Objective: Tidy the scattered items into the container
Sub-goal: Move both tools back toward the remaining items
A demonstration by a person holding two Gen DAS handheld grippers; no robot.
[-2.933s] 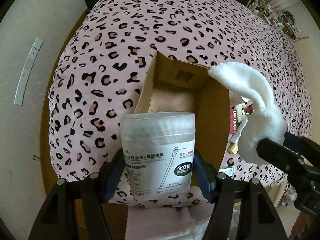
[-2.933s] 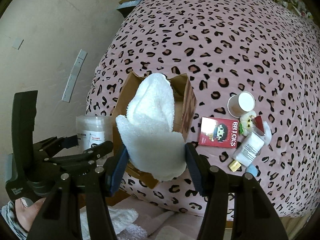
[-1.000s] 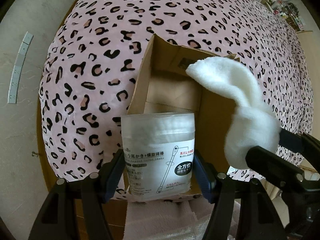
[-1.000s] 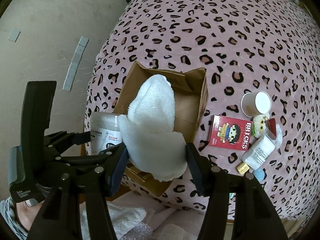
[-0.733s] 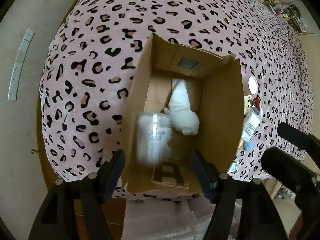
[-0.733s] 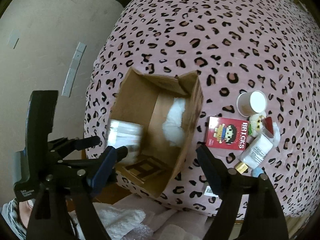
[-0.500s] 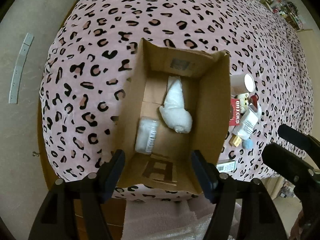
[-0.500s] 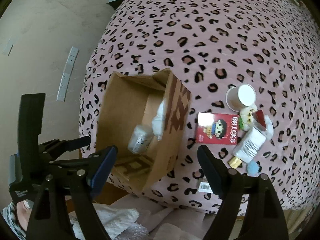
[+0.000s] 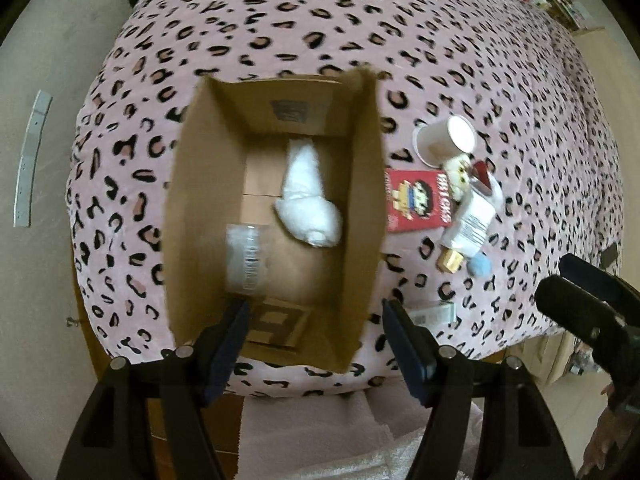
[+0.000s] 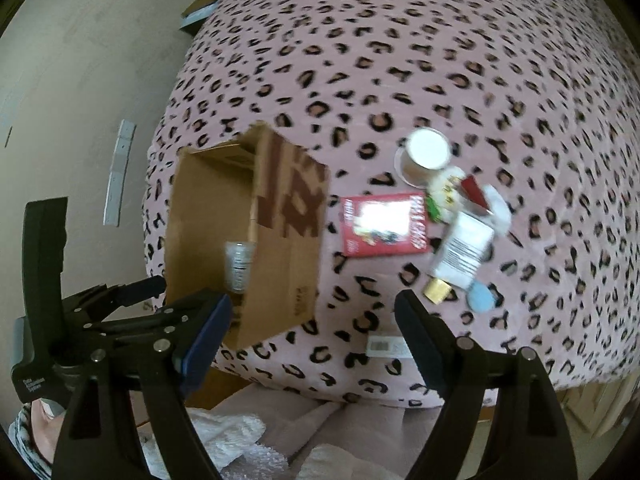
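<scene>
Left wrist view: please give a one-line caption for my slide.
Open left claw above cardboard box holding white towel and swab tub.

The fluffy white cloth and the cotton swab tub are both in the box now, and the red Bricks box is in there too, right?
Not quite. The white cloth and the cotton swab tub do lie inside the cardboard box, but the red Bricks box is outside it, flat on the leopard-print blanket to the box's right. The left wrist view shows this.
</scene>
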